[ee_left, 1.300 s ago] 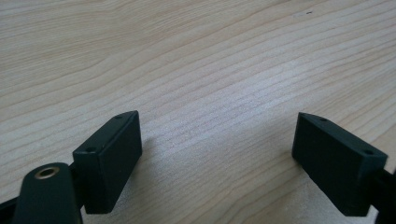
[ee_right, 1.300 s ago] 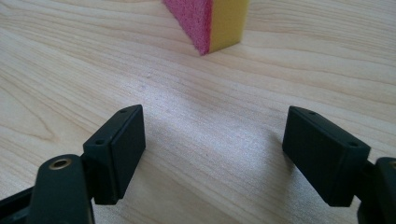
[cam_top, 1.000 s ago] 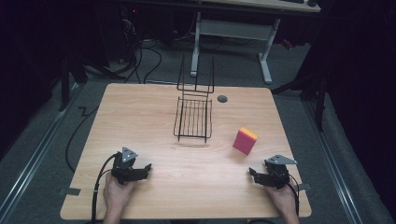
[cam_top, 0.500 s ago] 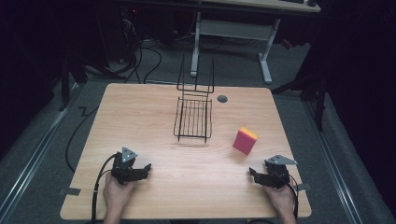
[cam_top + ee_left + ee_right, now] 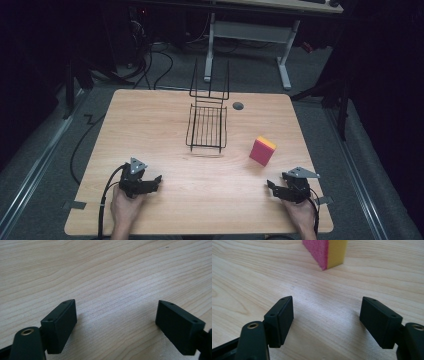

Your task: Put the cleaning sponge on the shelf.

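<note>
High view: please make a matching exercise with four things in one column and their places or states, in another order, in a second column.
Things:
1. wire basket
2. sponge
3. left gripper
4. round hole

Places or states:
A. pink and yellow, right of the basket
B. near edge, jaws open, nothing between
C. table's far edge
D. black, middle of table's far half

Pairs: 1-D, 2-A, 3-B, 4-C

Light wooden worktop (image 5: 150, 125), dark floor around it.
Black wire basket (image 5: 207, 127) sits mid-worktop, pink-and-yellow sponge block (image 5: 263, 150) well apart to its right; round grey grommet (image 5: 238, 105) near far edge; cables (image 5: 150, 60) on floor behind.
</note>
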The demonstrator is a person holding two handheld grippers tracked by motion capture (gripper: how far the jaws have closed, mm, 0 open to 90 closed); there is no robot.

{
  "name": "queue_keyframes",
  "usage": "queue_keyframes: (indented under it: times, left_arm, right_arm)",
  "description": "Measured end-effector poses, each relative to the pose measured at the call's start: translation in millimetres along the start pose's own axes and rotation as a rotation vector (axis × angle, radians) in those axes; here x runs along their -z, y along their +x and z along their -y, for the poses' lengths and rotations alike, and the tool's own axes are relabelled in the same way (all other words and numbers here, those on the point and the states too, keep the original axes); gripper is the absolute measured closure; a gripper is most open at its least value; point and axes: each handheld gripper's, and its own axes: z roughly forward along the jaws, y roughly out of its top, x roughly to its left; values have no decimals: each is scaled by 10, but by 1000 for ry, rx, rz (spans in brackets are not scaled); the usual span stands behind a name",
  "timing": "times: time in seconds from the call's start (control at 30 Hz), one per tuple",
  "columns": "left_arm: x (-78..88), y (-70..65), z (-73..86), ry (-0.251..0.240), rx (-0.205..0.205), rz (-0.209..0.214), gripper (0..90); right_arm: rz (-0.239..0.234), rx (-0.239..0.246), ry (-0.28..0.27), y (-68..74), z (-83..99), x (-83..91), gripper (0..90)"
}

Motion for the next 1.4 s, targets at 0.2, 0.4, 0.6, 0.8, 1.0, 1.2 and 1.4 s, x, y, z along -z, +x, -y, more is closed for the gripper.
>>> queue_keyframes:
  times: [0.2,0.4,0.6,0.8,1.0,1.2,1.4]
  left_arm:
    - [0,0,0,0,0,0,180]
    - [1,5,-1,0,1,0,185]
    - [1,7,-1,0,3,0,186]
    - [0,8,-2,-1,4,0,186]
    - [-1,8,-1,-2,6,-3,186]
    - [-2,9,-2,-2,6,-5,186]
    - [-2,8,-2,-2,6,-5,186]
  right_arm:
    - [-29,1,-20,49,-20,64,305]
    - [-38,-12,-59,41,-91,136,282]
    - [-43,-8,-74,30,-201,163,271]
    - [-43,14,-85,33,-367,172,267]
    - [-43,11,-97,-12,-528,145,264]
    - [-55,-19,-108,-77,-635,98,260]
    - [-61,-11,-125,-98,-762,34,262]
